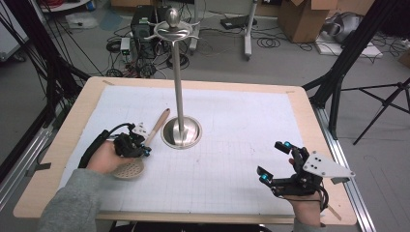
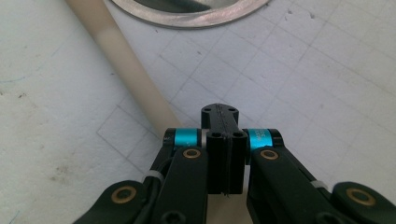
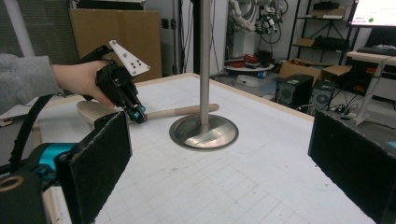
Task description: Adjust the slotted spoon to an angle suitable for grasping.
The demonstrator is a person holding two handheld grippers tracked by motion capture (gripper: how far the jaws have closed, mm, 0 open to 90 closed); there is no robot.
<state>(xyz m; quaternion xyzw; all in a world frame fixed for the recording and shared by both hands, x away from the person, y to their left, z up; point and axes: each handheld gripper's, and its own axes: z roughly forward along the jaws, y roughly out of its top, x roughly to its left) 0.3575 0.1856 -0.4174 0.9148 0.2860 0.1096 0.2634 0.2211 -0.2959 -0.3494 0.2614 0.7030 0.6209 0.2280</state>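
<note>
The work looks barely begun: the left gripper (image 1: 141, 151) has its jaws clamped on the handle of the skimmer (image 1: 145, 145), which lies flat on the mat (image 1: 232, 159) at the left, its perforated head near the person and its handle tip reaching toward the stand (image 1: 181, 131). Lifting the skimmer and hanging it on a hook at the stand's top appears to remain. The gripper sits over the handle, just beyond the head. The right gripper (image 1: 274, 162) rests near right, jaws apart, holding nothing.
</note>
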